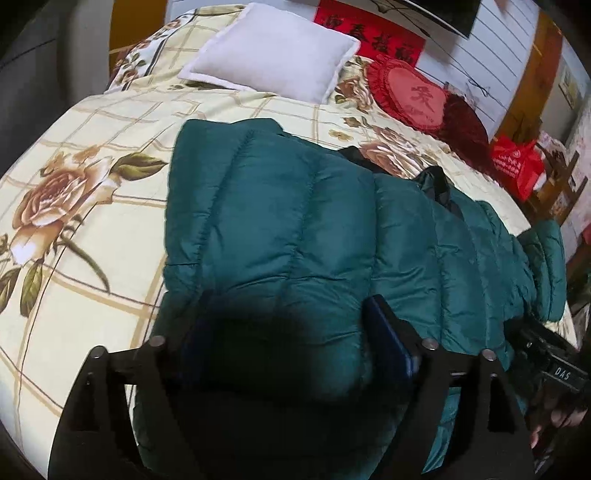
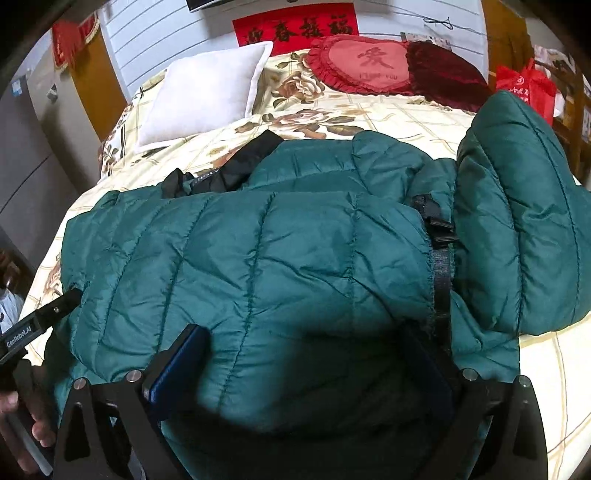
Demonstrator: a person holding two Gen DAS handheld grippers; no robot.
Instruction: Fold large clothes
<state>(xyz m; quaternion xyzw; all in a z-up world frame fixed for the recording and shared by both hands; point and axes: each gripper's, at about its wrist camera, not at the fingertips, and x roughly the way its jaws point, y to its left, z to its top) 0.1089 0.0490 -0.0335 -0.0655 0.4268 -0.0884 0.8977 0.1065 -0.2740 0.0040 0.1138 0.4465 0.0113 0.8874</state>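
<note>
Both sets of jaws, left gripper and right gripper, stand spread over the jacket on the bed, apparently mid-fold; next they must pinch its near edge.

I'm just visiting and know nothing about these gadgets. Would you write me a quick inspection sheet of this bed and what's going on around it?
Surface: bed with a flowered bedspread.
Job's things: green padded jacket spread across the bed, one part flopped over at the right; black lining shows at its far edge.
Clutter: white pillow, red heart cushion, dark red cushion.
Grippers: left gripper and right gripper both open, jaws astride the jacket's near edge, not pinching.
Cables: nothing seen on the bed; a thin wire on the wall.
Surroundings: red banner on the wall, red bag beside the bed.
</note>
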